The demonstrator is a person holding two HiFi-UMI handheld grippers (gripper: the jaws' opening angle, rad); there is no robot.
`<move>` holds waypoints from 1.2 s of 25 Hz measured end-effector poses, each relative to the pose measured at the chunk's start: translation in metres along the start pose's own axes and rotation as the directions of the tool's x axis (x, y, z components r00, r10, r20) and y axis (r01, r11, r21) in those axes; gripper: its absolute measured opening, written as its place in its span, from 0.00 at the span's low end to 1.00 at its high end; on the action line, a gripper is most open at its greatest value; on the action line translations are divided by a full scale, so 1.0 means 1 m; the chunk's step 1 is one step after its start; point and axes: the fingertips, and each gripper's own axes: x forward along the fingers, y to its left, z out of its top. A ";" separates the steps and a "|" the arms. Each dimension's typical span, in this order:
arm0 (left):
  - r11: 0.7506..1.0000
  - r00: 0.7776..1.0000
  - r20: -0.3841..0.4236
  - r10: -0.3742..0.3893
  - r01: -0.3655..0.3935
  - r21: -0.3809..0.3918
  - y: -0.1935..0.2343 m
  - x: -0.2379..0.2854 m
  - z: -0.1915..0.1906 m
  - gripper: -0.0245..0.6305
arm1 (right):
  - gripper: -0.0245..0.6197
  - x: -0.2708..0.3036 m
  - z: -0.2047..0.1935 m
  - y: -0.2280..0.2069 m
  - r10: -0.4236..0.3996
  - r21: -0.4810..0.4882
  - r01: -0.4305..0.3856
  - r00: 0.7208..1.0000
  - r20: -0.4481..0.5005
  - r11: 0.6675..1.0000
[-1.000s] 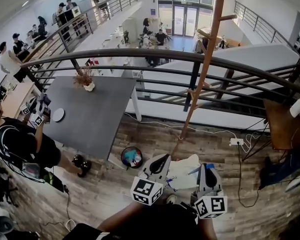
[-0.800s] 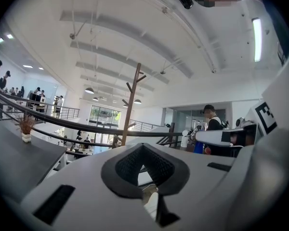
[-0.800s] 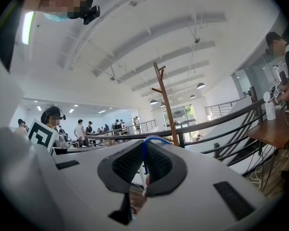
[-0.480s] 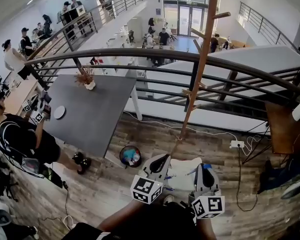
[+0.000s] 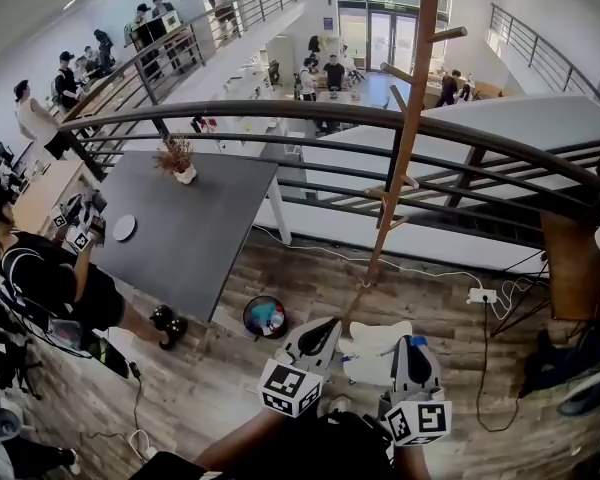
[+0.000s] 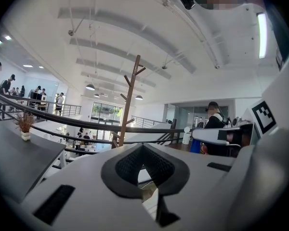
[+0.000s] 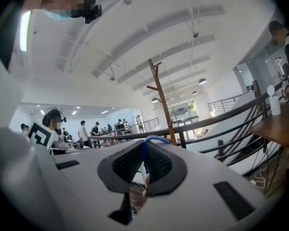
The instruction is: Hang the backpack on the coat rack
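The wooden coat rack (image 5: 405, 128) stands on the plank floor just before the black railing, with pegs up its pole; it also shows as the coat rack (image 6: 129, 105) and the coat rack (image 7: 163, 105) in the gripper views. A white backpack (image 5: 372, 353) hangs between my two grippers at the bottom of the head view, short of the rack's foot. My left gripper (image 5: 330, 326) (image 6: 143, 147) is shut, with white fabric showing just under its pads. My right gripper (image 5: 412, 343) (image 7: 144, 143) is shut on the backpack's blue strap (image 7: 149, 139).
A black railing (image 5: 280, 113) curves behind the rack. At the left, a grey table (image 5: 190, 218) carries a potted plant (image 5: 180, 163), and a person (image 5: 40, 268) sits at it. A round bin (image 5: 265, 316) sits on the floor nearby. A power strip (image 5: 477, 295) with cables lies right.
Both grippers have carried the backpack a little closer to the coat rack, which now stands larger and more upright in the head view. Both grips are unchanged.
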 end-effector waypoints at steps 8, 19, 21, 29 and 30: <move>0.999 0.999 0.006 -0.044 0.043 0.012 0.029 0.033 0.012 0.04 | 0.07 0.037 0.001 -0.005 -0.036 -0.025 0.036 0.999 -0.011 0.999; 0.992 0.992 -0.008 -0.125 0.124 -0.013 0.084 0.072 0.024 0.04 | 0.07 0.092 0.001 -0.006 -0.117 -0.023 0.116 0.993 -0.007 0.993; 0.990 0.990 -0.011 -0.144 0.144 -0.010 0.094 0.079 0.027 0.04 | 0.07 0.102 -0.001 -0.003 -0.127 -0.019 0.127 0.992 -0.010 0.992; 0.978 0.978 -0.013 -0.209 0.209 -0.003 0.125 0.095 0.038 0.04 | 0.07 0.135 0.003 0.006 -0.206 -0.021 0.206 0.979 -0.001 0.978; 0.976 0.976 -0.009 -0.218 0.218 -0.001 0.129 0.098 0.040 0.04 | 0.07 0.140 0.004 0.006 -0.215 -0.022 0.215 0.977 0.001 0.976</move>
